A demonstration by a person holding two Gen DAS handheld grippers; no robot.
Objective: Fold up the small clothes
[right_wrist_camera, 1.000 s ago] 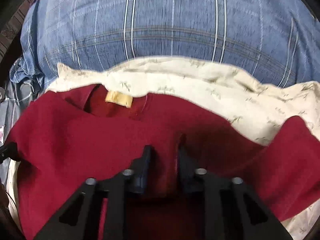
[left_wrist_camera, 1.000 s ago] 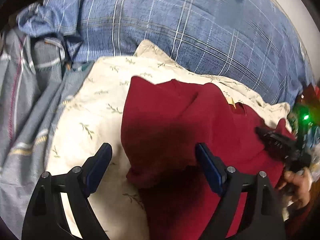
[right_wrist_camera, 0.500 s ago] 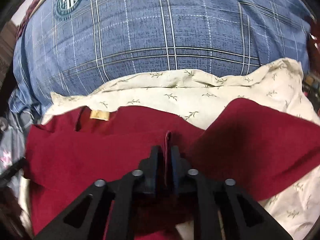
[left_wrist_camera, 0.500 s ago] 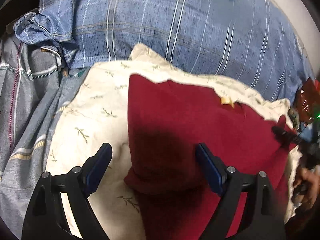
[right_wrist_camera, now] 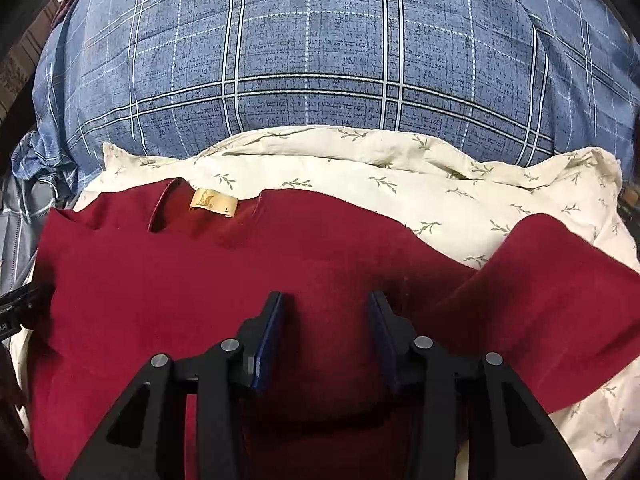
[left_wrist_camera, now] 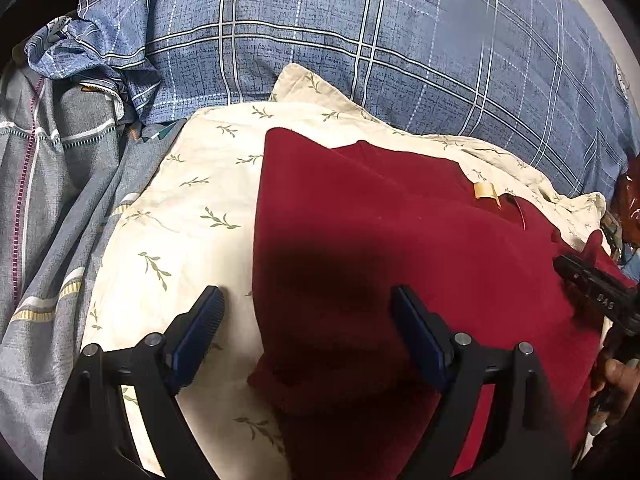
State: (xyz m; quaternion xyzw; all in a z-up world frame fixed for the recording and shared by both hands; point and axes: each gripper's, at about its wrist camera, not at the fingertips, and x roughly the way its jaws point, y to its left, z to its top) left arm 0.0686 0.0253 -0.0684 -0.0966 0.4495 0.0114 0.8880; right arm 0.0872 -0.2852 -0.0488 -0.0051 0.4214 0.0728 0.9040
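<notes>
A dark red shirt [left_wrist_camera: 400, 248] lies on a cream leaf-print cloth [left_wrist_camera: 188, 208], its left side folded in to a straight edge. Its tan neck label [right_wrist_camera: 214, 202] faces up. My left gripper [left_wrist_camera: 308, 320] is open and empty, its jaws set wide over the shirt's folded left edge. My right gripper [right_wrist_camera: 326, 320] is open and empty, low over the middle of the shirt [right_wrist_camera: 200, 280]. The right sleeve [right_wrist_camera: 560, 300] lies spread out to the right. The right gripper also shows at the right edge of the left wrist view [left_wrist_camera: 592, 288].
A blue plaid duvet [right_wrist_camera: 320, 60] rises behind the cream cloth [right_wrist_camera: 460, 184]. A grey striped garment [left_wrist_camera: 52, 184] lies bunched at the left. A hand [left_wrist_camera: 618, 376] holds the right gripper at the right edge.
My right gripper let go of the pinched red fabric and opened. The raised fold dropped and the shirt now lies flatter. My left gripper stayed open, shifting slightly.
</notes>
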